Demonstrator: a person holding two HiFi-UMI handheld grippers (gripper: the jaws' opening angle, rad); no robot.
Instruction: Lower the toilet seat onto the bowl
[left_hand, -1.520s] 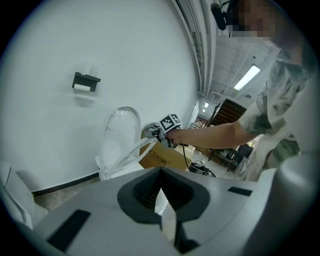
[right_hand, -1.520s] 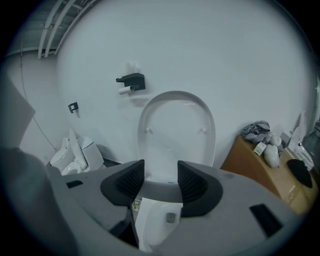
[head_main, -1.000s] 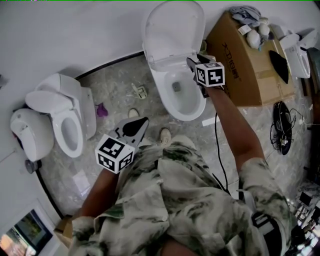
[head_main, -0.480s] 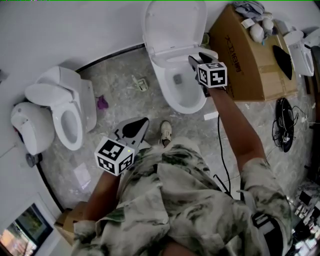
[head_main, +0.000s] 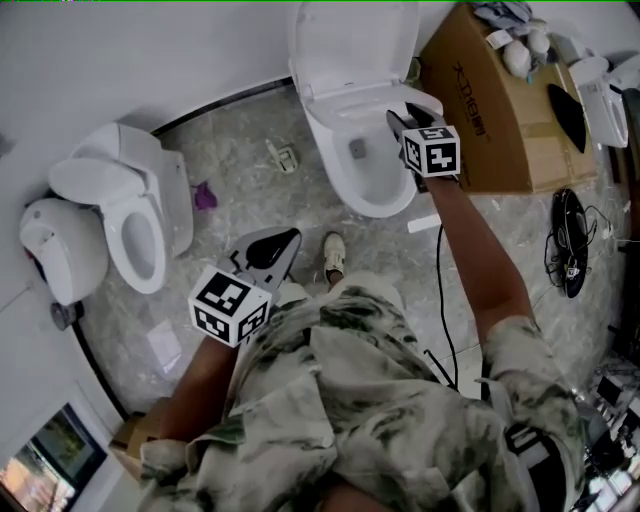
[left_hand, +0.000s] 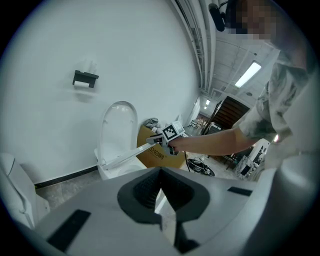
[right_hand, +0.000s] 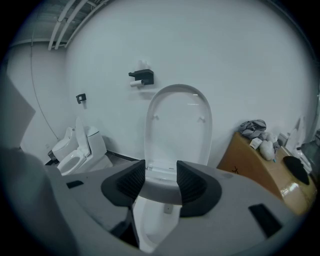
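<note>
The white toilet stands by the wall with its lid (head_main: 355, 45) upright. Its seat (head_main: 340, 105) hangs partway down over the bowl (head_main: 375, 190); the left gripper view shows the seat (left_hand: 125, 157) slanting from the hinge up to my right gripper (left_hand: 152, 142). My right gripper (head_main: 398, 118) is at the bowl's right front. In the right gripper view its jaws (right_hand: 161, 180) are shut on the seat's front rim (right_hand: 161, 191), with the lid (right_hand: 177, 125) behind. My left gripper (head_main: 285, 240) is held low near my body, away from the toilet, shut and empty (left_hand: 160, 175).
A second toilet (head_main: 135, 240) stands at the left. A cardboard box (head_main: 500, 110) with small items on it sits right of the bowl. Black cables (head_main: 565, 250) lie on the floor at the right. A person's shoe (head_main: 333, 255) is in front of the bowl. A black bracket (right_hand: 142, 76) is on the wall.
My right gripper has shifted a little toward the bowl's front with the seat in it, and the seat has tilted lower. The left gripper has barely moved.
</note>
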